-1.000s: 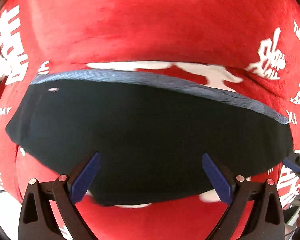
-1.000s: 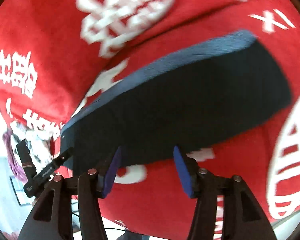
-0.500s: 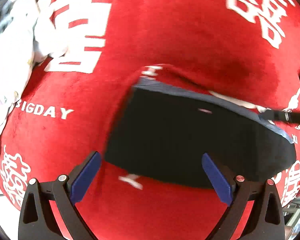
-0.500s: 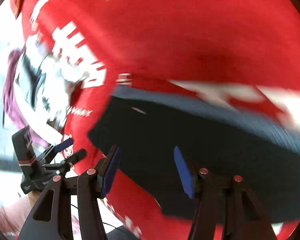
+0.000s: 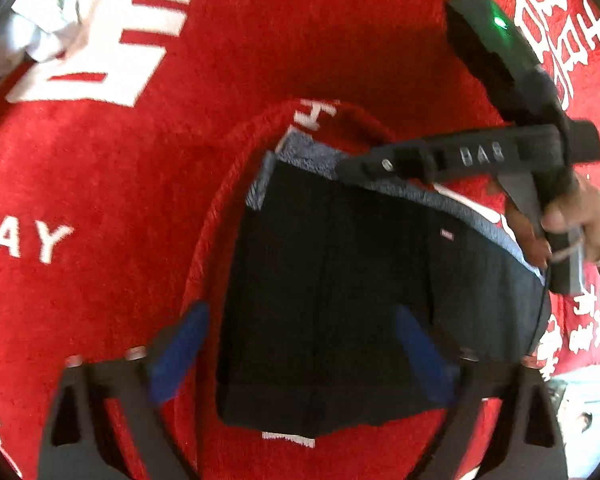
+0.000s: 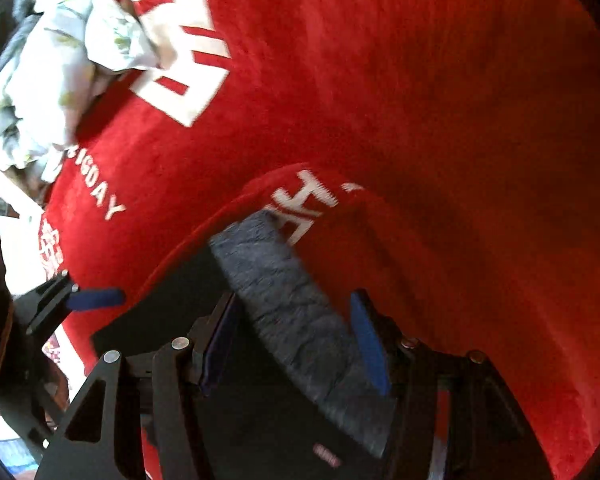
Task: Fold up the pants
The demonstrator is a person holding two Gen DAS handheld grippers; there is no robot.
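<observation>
Both grippers swung across to the black pants' [image 5: 332,300] end since a second ago. Left gripper [image 5: 300,356] was closing, pads not yet pressing (cloth between). Right gripper [image 6: 296,344] straddled the grey waistband [image 6: 284,292], unclenched.

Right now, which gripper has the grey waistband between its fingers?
The right gripper: its blue pads straddle the grey waistband of the dark pants. The left gripper, jaws closing, straddles the pants' plain dark edge instead.

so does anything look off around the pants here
Yes: the red blanket has ridden up in a raised fold curling around the corner of the dark pants, near their grey waistband, instead of lying flat.
</observation>
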